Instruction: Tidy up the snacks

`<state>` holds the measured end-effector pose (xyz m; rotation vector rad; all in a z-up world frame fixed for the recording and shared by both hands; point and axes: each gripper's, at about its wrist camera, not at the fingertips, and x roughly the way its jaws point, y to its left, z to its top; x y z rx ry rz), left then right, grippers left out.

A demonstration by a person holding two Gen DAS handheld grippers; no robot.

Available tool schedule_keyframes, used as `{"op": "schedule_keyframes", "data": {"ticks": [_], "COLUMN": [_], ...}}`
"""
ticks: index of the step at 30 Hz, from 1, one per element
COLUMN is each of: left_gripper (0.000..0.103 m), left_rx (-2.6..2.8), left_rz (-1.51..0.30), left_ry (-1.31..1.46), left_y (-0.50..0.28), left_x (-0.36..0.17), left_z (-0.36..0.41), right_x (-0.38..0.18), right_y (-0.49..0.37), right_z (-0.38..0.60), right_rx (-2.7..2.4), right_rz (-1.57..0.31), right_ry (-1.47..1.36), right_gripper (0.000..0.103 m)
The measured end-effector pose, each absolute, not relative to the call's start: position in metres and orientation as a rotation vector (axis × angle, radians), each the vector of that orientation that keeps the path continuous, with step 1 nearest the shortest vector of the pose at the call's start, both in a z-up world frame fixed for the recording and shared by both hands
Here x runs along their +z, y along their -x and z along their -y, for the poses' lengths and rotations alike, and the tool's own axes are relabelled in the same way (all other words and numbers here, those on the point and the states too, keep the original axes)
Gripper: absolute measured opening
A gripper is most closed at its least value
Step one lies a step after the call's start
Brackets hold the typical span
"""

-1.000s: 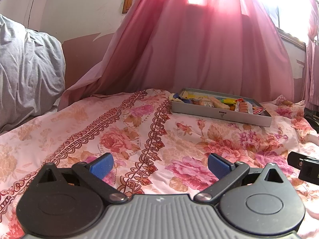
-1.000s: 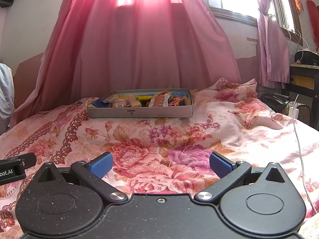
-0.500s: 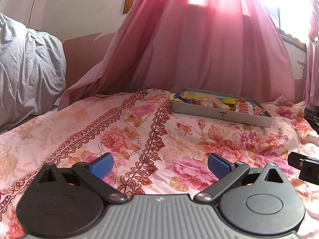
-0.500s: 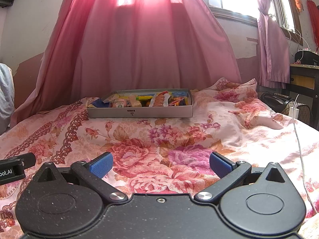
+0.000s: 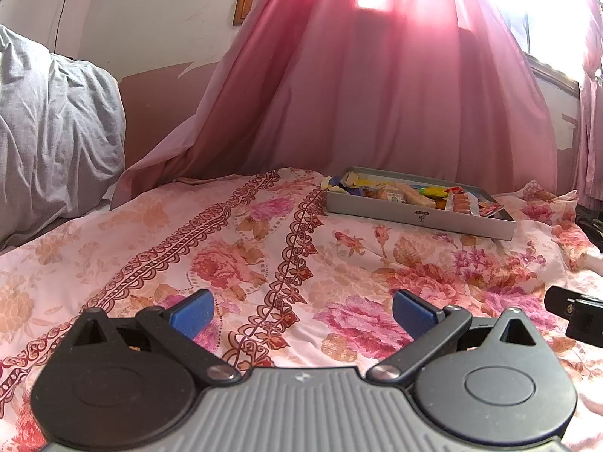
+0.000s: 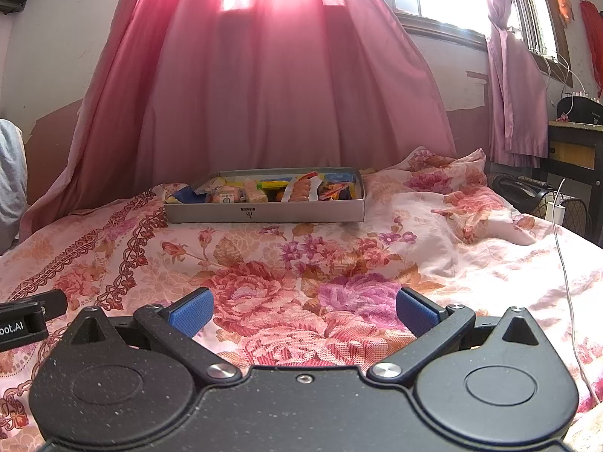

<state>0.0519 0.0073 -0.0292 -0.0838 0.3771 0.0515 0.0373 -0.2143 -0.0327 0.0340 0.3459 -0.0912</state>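
Observation:
A shallow grey box point(image 5: 422, 219) point(image 6: 264, 213) full of several wrapped snacks sits at the far side of the flowered bedsheet, in front of the pink curtain. A pack of sausages point(image 6: 301, 188) point(image 5: 460, 202) stands out among the wrappers. My left gripper point(image 5: 301, 310) is open low over the sheet, well short of the box, with nothing between its blue pads point(image 5: 190, 312). My right gripper point(image 6: 303, 310) is open too, empty, facing the box from a distance. Each gripper's edge shows in the other's view.
The flowered bedsheet point(image 6: 301, 263) spreads between grippers and box. A grey pillow point(image 5: 52, 132) lies at the left. A pink curtain point(image 6: 264, 75) hangs behind the box. A white cable point(image 6: 565, 263) and a dark desk point(image 6: 576, 143) are at the right.

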Motion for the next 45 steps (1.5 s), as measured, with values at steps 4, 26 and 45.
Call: {"op": "schedule_keyframes", "data": {"ticks": [4,26,45], "left_gripper": [0.103,0.103,0.103], "left_rx": [0.050,0.040,0.052], "left_rz": [-0.377,-0.432,-0.442], "left_ry": [0.084,0.076,0.060], "left_y": [-0.0518,-0.0524,-0.0515], "left_x": [-0.0295,-0.0265,-0.0249], "left_z": [-0.0074,-0.0058,-0.0062], "right_x": [-0.0327,-0.0329,-0.0315], "right_y": [-0.0375,-0.0368,-0.0355], "right_z": [0.2145,0.2142,0.2157], "right_rx": [-0.091,-0.094,-0.089], "right_rz": [-0.347,-0.346,-0.351], "right_ry": [-0.033,-0.036,-0.032], "right_gripper": [0.102,0.102,0.102]}}
